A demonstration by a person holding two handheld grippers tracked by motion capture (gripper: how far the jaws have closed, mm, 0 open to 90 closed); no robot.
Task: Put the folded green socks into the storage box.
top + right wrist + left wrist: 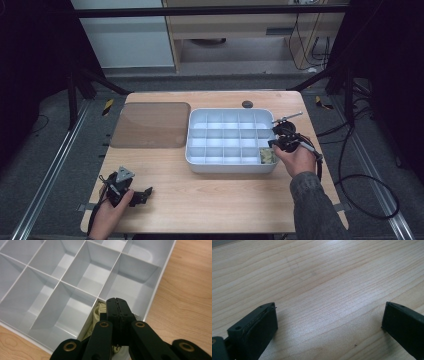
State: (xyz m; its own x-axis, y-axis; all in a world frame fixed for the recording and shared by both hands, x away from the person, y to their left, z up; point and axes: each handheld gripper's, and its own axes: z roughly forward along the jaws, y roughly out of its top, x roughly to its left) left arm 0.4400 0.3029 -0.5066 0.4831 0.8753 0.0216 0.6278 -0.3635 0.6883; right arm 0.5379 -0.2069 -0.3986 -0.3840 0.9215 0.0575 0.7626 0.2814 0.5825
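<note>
Lower right of centre, right gripper point(278, 141), jaws clenched together, above pale cloth point(98, 315) in the divided tray's point(196, 159) corner compartment; left gripper point(329, 325) released, lower left

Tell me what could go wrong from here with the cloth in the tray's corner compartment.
1. The right tongs are shut over the pale cloth in the near-right compartment; whether they grip it is unclear, so lifting may drag it back out.
2. They sit close to the white tray dividers, so a sideways pull may shift the tray.
3. The left tongs lie open far off and cannot steady it.
</note>
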